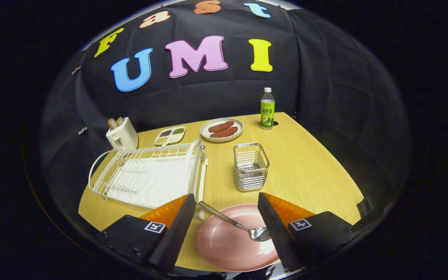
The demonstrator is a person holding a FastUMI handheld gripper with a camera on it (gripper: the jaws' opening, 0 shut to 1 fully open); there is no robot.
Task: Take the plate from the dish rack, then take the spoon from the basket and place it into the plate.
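Between the spread hand-held gripper [227, 202] fingers, spoon [236, 224] on pink plate [228, 249]

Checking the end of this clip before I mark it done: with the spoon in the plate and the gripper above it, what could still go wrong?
The spoon lies with its bowl in the pink plate and its handle over the rim, so a nudge might tip it out. The open gripper straddles it; a careless withdrawal could catch the handle. The plate also seems close to the table edge.
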